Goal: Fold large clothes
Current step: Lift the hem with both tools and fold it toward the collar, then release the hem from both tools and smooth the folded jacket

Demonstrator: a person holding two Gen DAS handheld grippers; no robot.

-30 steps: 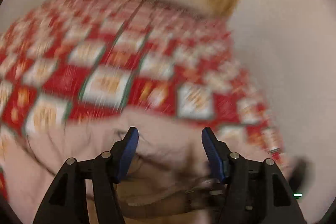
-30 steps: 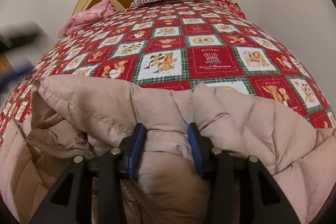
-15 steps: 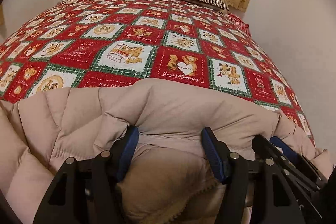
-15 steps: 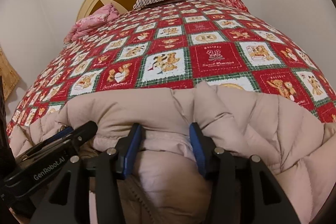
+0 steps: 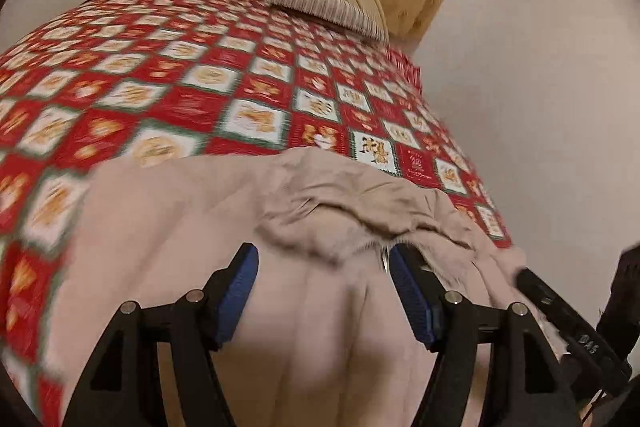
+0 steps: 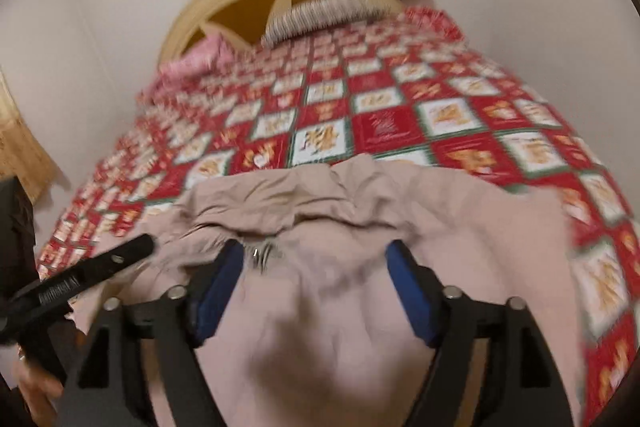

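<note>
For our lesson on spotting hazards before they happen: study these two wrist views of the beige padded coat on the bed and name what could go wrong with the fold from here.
1. Both grippers, left and right, have just been opening their jaws over the beige padded coat; the puffy layers may spring back and undo the fold.
2. The bunched collar and zip could leave a lopsided bundle.
3. The grippers are close together, so they might collide.

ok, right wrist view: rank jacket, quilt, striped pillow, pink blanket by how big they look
1. quilt, covers the most frame
2. jacket, nearly as much, but it sits right at the camera, so 1 and 2 are unsure
3. striped pillow
4. pink blanket; these two look alike, both far and blurred
</note>
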